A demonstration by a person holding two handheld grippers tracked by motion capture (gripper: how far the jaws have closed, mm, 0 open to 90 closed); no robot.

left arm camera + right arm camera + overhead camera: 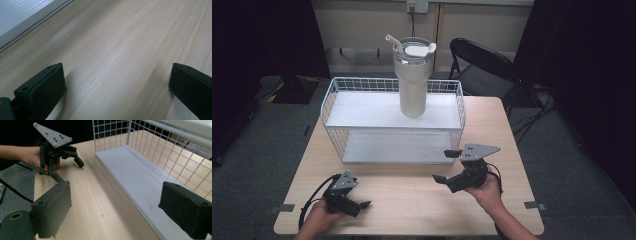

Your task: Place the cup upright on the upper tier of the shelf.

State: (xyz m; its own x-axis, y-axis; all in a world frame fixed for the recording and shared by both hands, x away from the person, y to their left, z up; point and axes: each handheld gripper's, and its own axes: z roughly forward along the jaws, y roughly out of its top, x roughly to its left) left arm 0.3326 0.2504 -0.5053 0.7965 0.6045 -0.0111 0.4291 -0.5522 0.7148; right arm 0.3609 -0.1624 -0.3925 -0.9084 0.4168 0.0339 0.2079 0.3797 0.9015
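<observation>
High view. I see one pale wood tabletop (412, 200) on grey carpet, dark curtains at both sides, one black folding chair (479, 62) beyond the far right corner. One white wire rack (392, 122) with two shelves stands along the far edge, centred. One cream tumbler (413, 80) with lid and straw stands upright on the upper shelf, right of its middle. Two grippers. Left gripper (362, 205) sits near the near left corner, held low in my left hand (319, 215); its jaws are hard to read from here. Right gripper (446, 166) is held above the near right part of the tabletop, just in front of the rack, jaws spread wide. Forearms are cut off by the bottom edge.

Left gripper view. Two black jaws stand far apart, nothing between them but bare wood grain. A grey-white strip at top left, cut off; I cannot tell what it is.

Right gripper view. Jaws wide, empty. Between them the tabletop and the rack's lower shelf (130, 177), wire side rising at right. Left gripper (70, 168) and hand farther off at upper left. Tumbler out of frame.
</observation>
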